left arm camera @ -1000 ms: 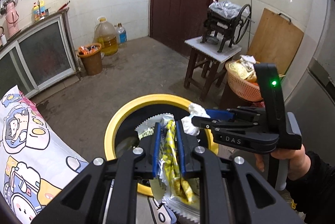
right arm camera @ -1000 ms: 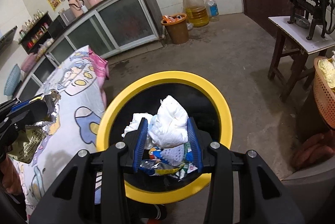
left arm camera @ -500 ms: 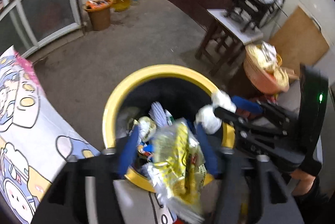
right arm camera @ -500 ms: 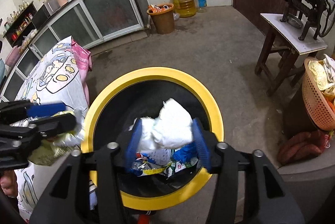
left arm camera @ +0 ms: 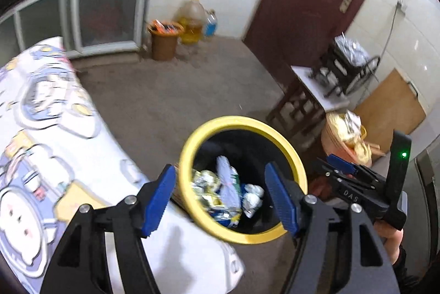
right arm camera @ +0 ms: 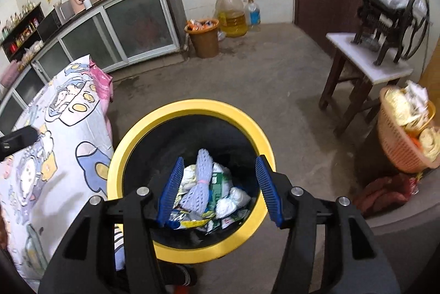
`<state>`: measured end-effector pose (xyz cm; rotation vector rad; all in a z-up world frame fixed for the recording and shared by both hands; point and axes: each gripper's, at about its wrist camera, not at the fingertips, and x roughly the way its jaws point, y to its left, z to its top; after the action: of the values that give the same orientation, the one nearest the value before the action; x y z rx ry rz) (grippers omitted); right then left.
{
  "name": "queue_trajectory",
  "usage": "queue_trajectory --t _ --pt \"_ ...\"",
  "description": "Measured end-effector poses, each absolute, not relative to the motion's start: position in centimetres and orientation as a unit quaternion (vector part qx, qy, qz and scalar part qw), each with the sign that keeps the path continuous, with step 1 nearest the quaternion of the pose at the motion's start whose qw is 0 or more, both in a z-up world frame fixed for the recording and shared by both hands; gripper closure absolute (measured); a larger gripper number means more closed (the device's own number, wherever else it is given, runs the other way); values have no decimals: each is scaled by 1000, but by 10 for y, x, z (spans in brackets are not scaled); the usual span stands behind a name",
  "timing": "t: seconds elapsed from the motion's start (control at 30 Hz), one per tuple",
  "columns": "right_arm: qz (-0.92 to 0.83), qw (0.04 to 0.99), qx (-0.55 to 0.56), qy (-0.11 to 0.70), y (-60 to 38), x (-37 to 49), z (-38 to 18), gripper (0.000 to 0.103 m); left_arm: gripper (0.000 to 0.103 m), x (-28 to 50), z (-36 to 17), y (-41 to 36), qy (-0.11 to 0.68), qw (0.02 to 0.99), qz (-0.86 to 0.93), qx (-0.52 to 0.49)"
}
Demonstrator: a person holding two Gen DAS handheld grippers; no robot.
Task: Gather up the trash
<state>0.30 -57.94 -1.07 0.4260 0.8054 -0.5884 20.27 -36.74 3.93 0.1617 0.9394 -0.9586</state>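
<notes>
Both grippers empty above bin [right arm camera: 189, 112]. My left gripper [left arm camera: 221, 197] has just spread wide, nothing between its jaws. Right gripper [right arm camera: 218, 191] likewise gaping, holding nothing. Trash [right arm camera: 203, 189] lies inside bin, beside table [right arm camera: 55, 129].

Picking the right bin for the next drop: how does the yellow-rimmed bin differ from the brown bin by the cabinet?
The yellow-rimmed bin is black inside and stands close, right under both hand-held grippers; the brown bin is one colour throughout and stands far off, beside the oil jug. In the yellow-rimmed bin the wrappers lie well below the rim; the brown bin is filled to its top. Both are round, open-topped and hold trash.
</notes>
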Motion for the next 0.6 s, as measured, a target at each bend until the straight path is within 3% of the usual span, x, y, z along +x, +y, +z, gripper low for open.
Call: queue_trajectory --t 0.1,0.17,0.3,0.37,0.43,0.6 --pt "-307 865 168 359 -563 3 -1 32 38 199 49 -319 402 811 -422 48" --pt "-313 878 149 329 -546 2 10 28 38 196 58 -283 378 833 -403 30" --pt "-318 901 103 278 -507 4 33 14 20 173 79 -204 314 880 -356 -10" --pt "-308 915 93 242 -484 2 47 11 17 156 89 -172 280 897 -340 -20" --pt "-293 929 88 208 -460 -1 59 8 8 136 97 -147 243 919 -309 -20" --pt "-233 958 54 160 -390 -5 77 8 8 75 108 -90 153 961 -229 8"
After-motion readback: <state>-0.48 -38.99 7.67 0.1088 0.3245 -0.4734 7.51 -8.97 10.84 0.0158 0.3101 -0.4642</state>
